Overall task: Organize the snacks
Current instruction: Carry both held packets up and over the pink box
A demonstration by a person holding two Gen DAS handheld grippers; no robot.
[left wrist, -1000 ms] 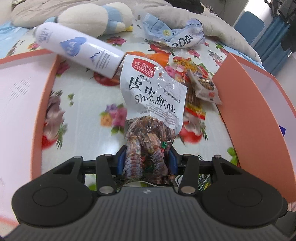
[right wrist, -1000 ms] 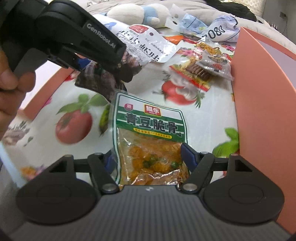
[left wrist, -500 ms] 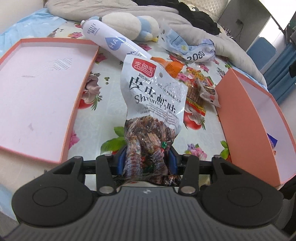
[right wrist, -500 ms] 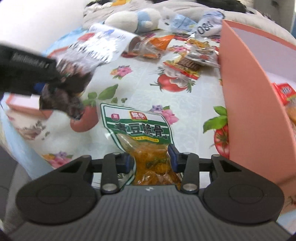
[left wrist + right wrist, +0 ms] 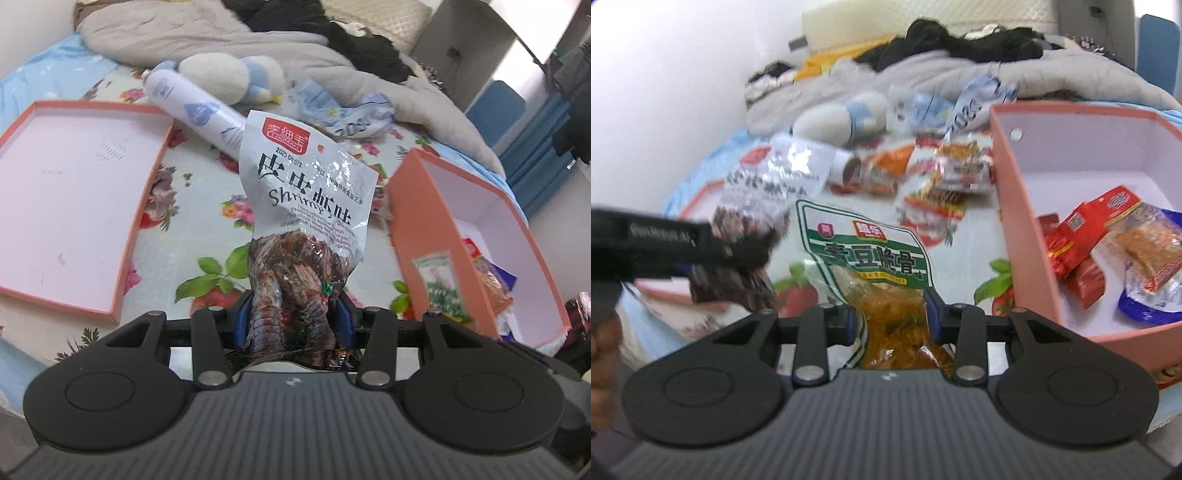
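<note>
Gripping a shrimp packet (image 5: 306, 206) in the left tool (image 5: 293, 319), right tool (image 5: 892, 310) just closed, pinching a green pea-snack bag (image 5: 871, 258)

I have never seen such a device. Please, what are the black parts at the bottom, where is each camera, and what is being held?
A person holds two hand grippers; each carries a camera looking along its fingers. The black parts are each gripper's body. The left gripper pinches a shrimp packet. The right gripper, which has just closed, pinches a green packet. Below is a flowered cloth with loose snacks, a white tube, an orange lid and an orange box already holding some snacks.
</note>
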